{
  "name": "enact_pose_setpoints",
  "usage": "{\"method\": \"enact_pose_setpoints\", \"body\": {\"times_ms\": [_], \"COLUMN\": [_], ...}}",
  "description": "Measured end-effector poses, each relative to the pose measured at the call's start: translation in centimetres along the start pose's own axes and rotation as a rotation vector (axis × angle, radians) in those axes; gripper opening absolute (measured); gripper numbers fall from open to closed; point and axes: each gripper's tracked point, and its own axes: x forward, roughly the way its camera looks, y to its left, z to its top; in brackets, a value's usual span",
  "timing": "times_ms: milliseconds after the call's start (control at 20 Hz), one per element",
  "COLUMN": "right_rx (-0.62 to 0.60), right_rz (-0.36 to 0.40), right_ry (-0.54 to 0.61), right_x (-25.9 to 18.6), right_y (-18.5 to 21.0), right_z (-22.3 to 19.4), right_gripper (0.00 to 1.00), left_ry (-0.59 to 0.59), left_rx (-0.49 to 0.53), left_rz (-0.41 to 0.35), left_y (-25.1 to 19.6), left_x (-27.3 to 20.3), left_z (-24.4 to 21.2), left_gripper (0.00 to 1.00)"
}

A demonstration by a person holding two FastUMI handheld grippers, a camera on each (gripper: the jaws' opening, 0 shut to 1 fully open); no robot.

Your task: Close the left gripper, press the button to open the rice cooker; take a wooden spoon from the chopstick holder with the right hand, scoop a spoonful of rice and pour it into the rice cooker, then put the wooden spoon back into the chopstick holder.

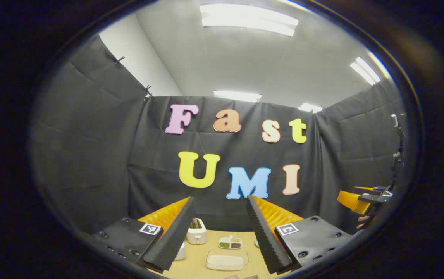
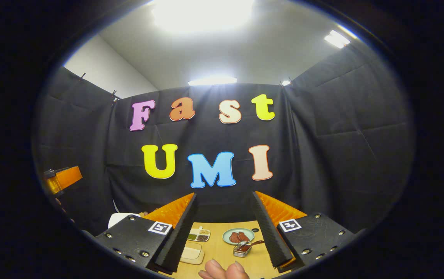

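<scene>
Both our grippers are up high with jaws spread wide, left gripper (image 1: 222,232) and right gripper (image 2: 224,228) holding nothing. The clear shallow rectangular tray of white rice (image 1: 227,260) sits on the pale wooden table (image 1: 195,259), below our left fingers. We'd guess the wooden spoon is light and stiff, best pinched mid-handle. The white chopstick holder (image 1: 197,232) is tiny, and the cooker is mostly hidden.

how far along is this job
Nothing looks done. Both grippers, left and right, are open, raised over the table and holding nothing. The chopstick holder stands untouched. Left: shutting the left gripper, pressing the button, scooping rice, returning the spoon.
</scene>
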Motion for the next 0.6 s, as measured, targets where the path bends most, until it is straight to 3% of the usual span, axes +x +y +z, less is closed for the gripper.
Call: {"method": "enact_pose_setpoints", "body": {"times_ms": [100, 600], "right_rx": [-0.023, -0.026], "right_rz": [-0.003, -0.006], "right_ry": [-0.013, -0.005], "right_x": [-0.1, -0.1], "right_y": [0.2, 3.2], "right_z": [0.5, -0.2], "right_gripper": [0.86, 0.85], "left_ry": [0.003, 0.029], "left_rx": [-0.023, -0.031], "left_rz": [0.005, 0.000], "left_y": [1.0, 4.4], "left_x": [0.3, 1.2], "left_z": [0.0, -1.2], "left_gripper": [0.86, 0.87]}}
